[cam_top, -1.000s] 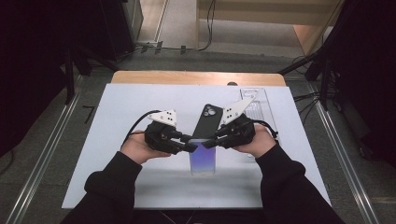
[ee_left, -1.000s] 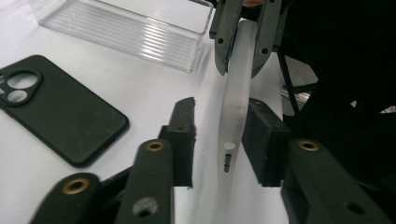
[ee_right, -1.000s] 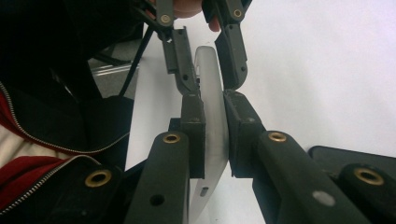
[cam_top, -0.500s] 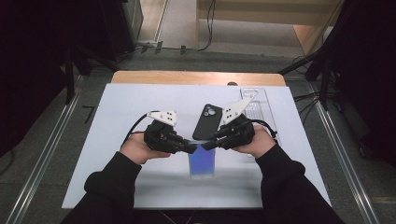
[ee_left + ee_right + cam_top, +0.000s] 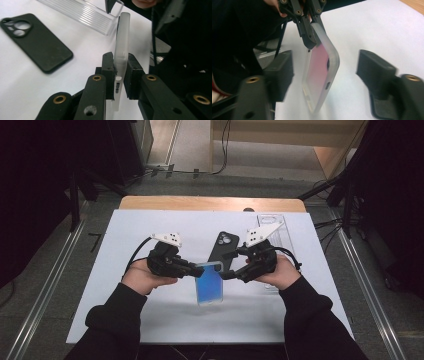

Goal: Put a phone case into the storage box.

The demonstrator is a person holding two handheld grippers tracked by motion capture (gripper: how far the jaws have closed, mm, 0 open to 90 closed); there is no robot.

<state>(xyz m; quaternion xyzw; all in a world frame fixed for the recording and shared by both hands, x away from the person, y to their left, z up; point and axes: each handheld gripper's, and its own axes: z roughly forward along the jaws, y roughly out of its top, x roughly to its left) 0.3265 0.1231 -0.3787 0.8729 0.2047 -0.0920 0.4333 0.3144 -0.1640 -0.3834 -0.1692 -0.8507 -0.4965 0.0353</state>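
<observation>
Frosted translucent plastic phone case (image 5: 121, 50)

— Where's the phone (image 5: 209, 285) sitting?

— Between both sets of jaws: the left gripper (image 5: 200, 271) clamps its near-left edge, and the right gripper (image 5: 226, 265) has it between its spread jaws, untouched.

— And the case (image 5: 223, 249)?

— Flat on the table (image 5: 125, 310), just beyond the jaws (slightly right). The tray (image 5: 277, 235) lies behind the right gripper, farther right.
</observation>
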